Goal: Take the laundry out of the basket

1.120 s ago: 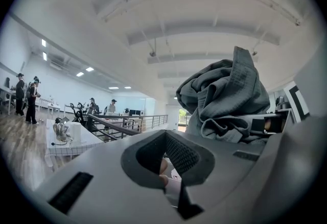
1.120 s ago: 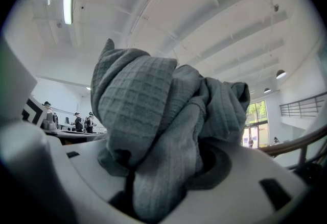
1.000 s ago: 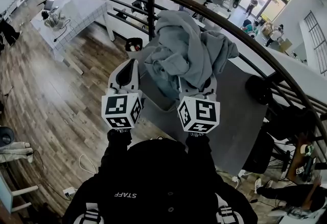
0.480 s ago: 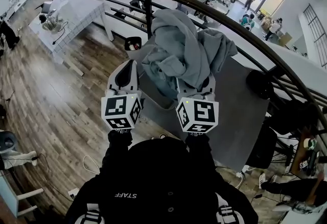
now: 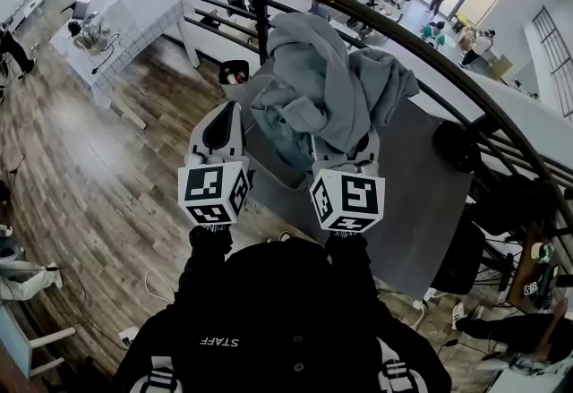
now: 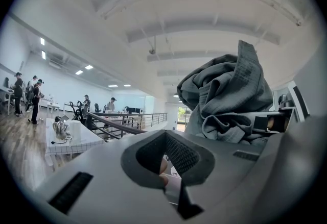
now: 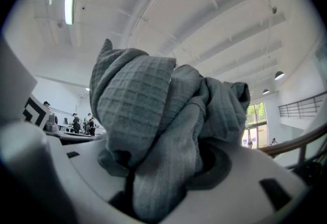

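Note:
A bundled grey waffle-knit garment (image 5: 331,87) hangs in the air above the grey basket (image 5: 280,181), in front of the railing. My right gripper (image 5: 345,148) is shut on its lower folds, and the cloth hides the fingertips. In the right gripper view the garment (image 7: 148,116) fills the space between the jaws of that gripper (image 7: 153,187). My left gripper (image 5: 226,112) stands just left of the bundle, apart from it, shut with nothing in it. In the left gripper view that gripper (image 6: 166,133) is near and the garment (image 6: 230,95) rises at the right.
A curved black railing (image 5: 385,29) runs right behind the garment, with a lower floor beyond it. A dark grey surface (image 5: 421,194) carries the basket. A white table (image 5: 134,20) stands on the wooden floor at the left. Bags and a black round object (image 5: 452,154) lie at the right.
Both grippers and the garment keep almost the same place; only the view has drifted slightly.

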`<act>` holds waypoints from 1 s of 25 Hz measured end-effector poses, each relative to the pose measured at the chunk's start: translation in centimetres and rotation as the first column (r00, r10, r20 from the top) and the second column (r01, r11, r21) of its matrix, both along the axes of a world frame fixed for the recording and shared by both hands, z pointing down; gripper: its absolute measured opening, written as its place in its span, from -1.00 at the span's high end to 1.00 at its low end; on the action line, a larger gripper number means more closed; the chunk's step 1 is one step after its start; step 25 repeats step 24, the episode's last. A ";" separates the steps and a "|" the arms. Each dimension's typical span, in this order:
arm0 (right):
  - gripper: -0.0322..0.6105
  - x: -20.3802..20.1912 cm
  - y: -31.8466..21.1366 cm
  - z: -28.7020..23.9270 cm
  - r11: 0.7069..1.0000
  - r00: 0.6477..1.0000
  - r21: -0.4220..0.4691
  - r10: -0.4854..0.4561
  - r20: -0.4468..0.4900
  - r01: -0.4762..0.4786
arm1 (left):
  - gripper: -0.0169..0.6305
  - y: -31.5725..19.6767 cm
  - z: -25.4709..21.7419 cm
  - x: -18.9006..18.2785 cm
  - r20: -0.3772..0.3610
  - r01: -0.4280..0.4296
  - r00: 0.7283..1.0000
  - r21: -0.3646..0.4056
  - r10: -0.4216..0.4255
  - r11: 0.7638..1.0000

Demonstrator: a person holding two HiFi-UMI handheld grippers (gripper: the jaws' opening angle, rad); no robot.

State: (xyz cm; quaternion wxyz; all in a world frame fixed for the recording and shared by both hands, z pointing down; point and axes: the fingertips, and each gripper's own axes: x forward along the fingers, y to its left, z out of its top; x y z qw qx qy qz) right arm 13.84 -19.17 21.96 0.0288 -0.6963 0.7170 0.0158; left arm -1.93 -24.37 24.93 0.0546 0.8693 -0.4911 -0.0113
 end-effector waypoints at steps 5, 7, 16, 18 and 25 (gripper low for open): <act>0.04 -0.1 0.0 0.1 1.000 1.000 -0.003 -0.010 -0.007 0.010 | 0.94 0.2 0.0 0.2 0.000 0.001 1.000 0.003 -0.001 1.000; 0.04 -0.1 -0.1 0.1 1.000 1.000 -0.001 -0.010 -0.009 0.010 | 0.94 0.1 0.1 0.2 0.001 0.002 1.000 0.002 -0.002 1.000; 0.04 0.0 -0.5 0.1 1.000 1.000 -0.002 -0.015 -0.004 0.015 | 0.94 -0.3 0.2 0.2 0.016 0.015 1.000 0.004 -0.015 1.000; 0.04 0.1 -0.7 0.1 1.000 1.000 -0.003 -0.014 -0.003 0.014 | 0.94 -0.6 0.2 0.4 0.017 0.014 1.000 0.000 -0.014 1.000; 0.04 0.3 -0.8 0.7 1.000 1.000 -0.003 -0.010 -0.004 0.010 | 0.94 -0.8 0.9 0.4 0.037 0.021 0.999 0.014 -0.021 1.000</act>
